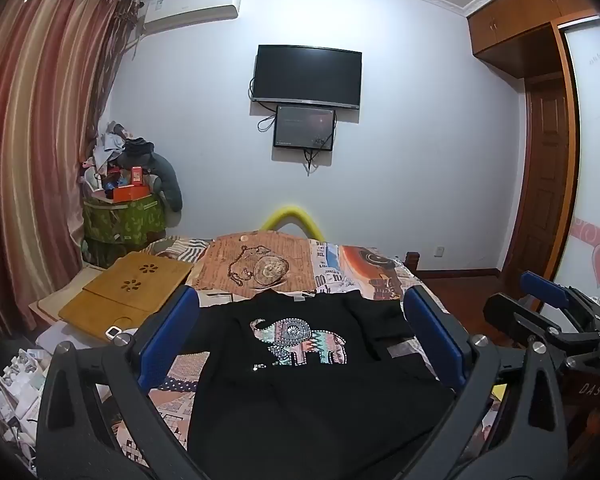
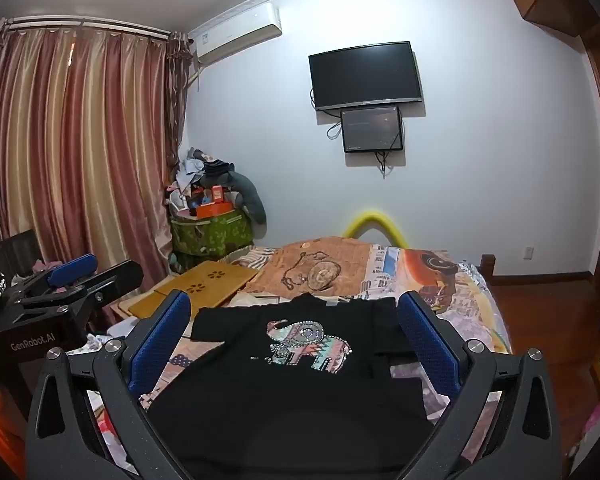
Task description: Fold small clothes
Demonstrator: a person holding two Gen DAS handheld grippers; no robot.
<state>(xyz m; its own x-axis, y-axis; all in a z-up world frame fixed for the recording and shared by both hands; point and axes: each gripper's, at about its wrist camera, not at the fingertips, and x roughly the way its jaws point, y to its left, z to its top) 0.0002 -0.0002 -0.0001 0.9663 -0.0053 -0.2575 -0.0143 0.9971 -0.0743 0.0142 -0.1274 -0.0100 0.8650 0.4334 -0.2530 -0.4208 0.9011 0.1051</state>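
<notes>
A small black T-shirt (image 1: 300, 384) with a patterned elephant print lies flat, front up, on the bed, collar toward the far wall; it also shows in the right wrist view as the black T-shirt (image 2: 292, 384). My left gripper (image 1: 300, 316) hovers above the shirt, wide open, blue pads apart, nothing between them. My right gripper (image 2: 296, 316) is likewise wide open and empty over the shirt. The right gripper (image 1: 548, 312) appears at the right edge of the left wrist view; the left gripper (image 2: 76, 276) appears at the left of the right wrist view.
A patterned bedspread (image 1: 364, 268) covers the bed. A wooden lap tray (image 1: 128, 292) lies at the bed's left, with small white items (image 1: 20, 380) near it. A green bin (image 1: 124, 220) piled with clutter stands by the curtains (image 1: 28, 160). A yellow foam arc (image 1: 292, 220) sits at the bed's foot.
</notes>
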